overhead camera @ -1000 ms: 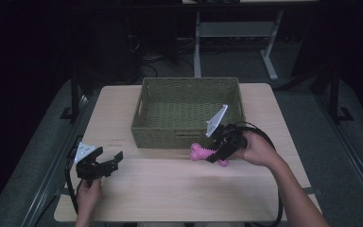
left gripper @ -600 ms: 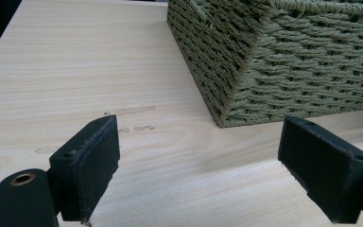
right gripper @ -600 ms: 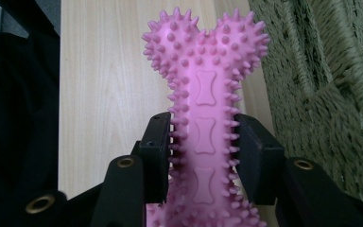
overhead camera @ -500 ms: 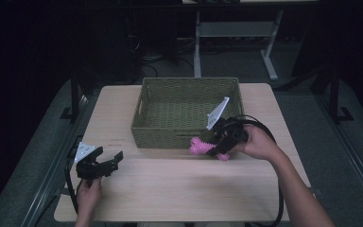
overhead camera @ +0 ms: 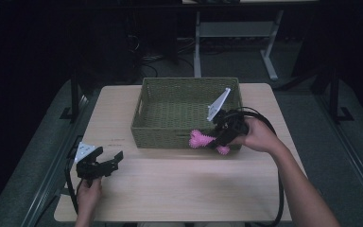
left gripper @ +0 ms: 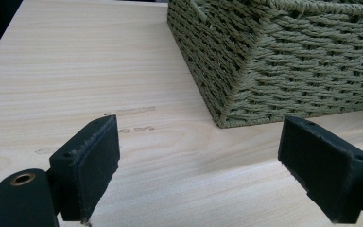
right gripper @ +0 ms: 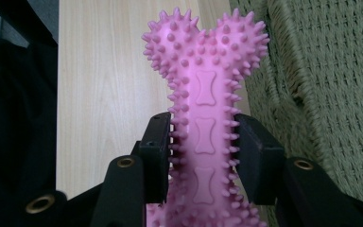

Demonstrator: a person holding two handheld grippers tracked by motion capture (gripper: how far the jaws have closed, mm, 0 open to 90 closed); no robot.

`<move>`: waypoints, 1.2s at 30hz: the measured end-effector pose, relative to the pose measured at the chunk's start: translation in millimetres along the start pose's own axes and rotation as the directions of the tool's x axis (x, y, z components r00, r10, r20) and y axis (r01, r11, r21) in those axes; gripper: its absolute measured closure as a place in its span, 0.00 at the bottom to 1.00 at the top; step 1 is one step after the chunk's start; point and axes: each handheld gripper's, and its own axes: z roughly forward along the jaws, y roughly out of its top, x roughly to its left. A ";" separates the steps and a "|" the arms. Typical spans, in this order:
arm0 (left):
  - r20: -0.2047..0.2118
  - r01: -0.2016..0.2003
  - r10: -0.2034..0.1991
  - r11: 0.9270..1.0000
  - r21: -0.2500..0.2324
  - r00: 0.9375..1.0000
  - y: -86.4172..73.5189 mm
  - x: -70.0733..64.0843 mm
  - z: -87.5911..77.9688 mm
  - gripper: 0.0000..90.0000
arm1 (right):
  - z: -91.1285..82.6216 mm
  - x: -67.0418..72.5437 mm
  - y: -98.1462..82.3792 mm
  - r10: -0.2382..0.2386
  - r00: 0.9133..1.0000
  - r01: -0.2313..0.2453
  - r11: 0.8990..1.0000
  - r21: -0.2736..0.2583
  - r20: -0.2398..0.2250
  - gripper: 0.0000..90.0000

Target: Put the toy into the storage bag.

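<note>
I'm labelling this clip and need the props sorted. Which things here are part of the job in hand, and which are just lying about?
In the job:
- pink spiky bone toy, clamped in the right claw
- green woven basket, right beside the toy

Lying about:
- left claw, open over the bare wooden table
- desk frame behind the table

tongs (overhead camera: 108, 163): black, brass rivets | grey plates | black cables | forearms apparently sleeveless

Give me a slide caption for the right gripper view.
Right gripper clamps a spiky pink bone toy beside the woven basket.
</note>
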 end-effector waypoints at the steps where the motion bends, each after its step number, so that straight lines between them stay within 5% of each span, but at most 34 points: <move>1: 0.001 0.000 0.000 1.000 0.001 1.000 0.0 0.0 0.1 0.14 | -0.9 -1.5 0.6 0.000 1.000 0.000 1.000 -0.004 -0.003 0.65; 36: -0.004 0.002 -0.002 1.000 -0.001 1.000 0.6 0.4 0.9 0.14 | -18.2 -36.0 25.5 0.019 1.000 -0.019 1.000 0.008 0.000 0.65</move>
